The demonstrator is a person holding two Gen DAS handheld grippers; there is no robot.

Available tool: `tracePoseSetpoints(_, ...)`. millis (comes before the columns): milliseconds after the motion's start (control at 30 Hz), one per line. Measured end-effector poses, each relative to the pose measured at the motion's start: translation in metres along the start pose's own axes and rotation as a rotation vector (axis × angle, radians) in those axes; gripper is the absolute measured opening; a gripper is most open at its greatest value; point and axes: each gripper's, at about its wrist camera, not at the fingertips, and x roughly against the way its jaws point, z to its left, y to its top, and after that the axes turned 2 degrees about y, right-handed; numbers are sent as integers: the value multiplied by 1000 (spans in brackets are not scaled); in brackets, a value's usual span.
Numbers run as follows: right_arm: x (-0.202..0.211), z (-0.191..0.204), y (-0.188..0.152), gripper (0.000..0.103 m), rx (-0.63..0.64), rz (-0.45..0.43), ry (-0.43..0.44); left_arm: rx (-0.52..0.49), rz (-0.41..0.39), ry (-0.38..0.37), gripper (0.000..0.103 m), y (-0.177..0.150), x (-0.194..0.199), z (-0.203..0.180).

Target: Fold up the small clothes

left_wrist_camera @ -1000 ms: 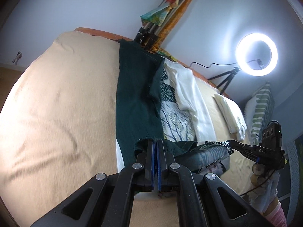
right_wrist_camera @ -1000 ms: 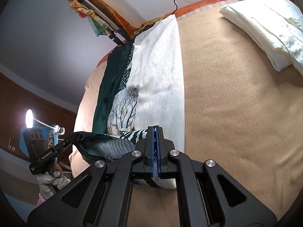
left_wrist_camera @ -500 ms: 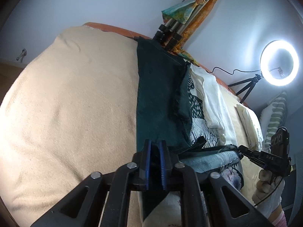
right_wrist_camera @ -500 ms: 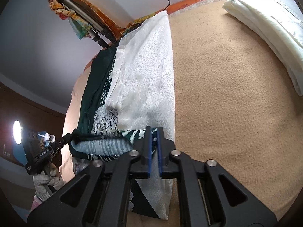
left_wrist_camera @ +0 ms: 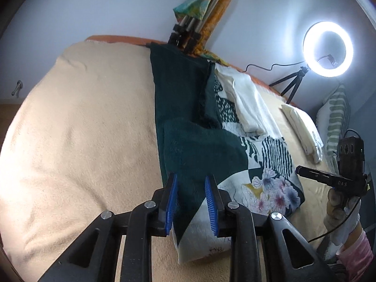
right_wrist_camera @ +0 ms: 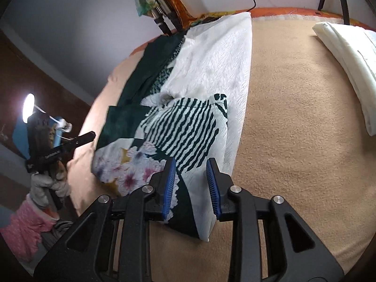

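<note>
Now that both have released, the left gripper [left_wrist_camera: 190, 196] and right gripper [right_wrist_camera: 190, 181] stand wide open and empty over the patterned cloth [right_wrist_camera: 188, 127], which lies doubled on the bed [right_wrist_camera: 293, 117]. Judged: this fold is complete.

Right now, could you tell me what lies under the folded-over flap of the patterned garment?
Under the flap, more of the same garment lies flat on the beige blanket. Whatever the flap covers is hidden.
</note>
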Motion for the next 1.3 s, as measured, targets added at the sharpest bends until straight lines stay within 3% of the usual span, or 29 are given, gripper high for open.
tracePoseSetpoints(133,-15,-5,3,29,-25,11,-26,25,14,8,22,3,-13,4)
tracePoseSetpoints(400,-13,-10,8,29,-24,-21,-155,-10,0,113,22,7,-23,12)
tracePoseSetpoints(633,4,-26,15,31,-77,-77,-148,1,-47,128,28,21,-14,20)
tracePoseSetpoints(967,11,-51,49,41,-72,-133,-183,13,-108,146,38,71,-22,32)
tracePoseSetpoints(1100,7,-62,75,47,-60,-135,-176,15,-105,142,46,99,-36,33)
tracePoseSetpoints(1300,-11,-82,127,48,-92,-153,-140,5,-95,132,51,146,-63,34)
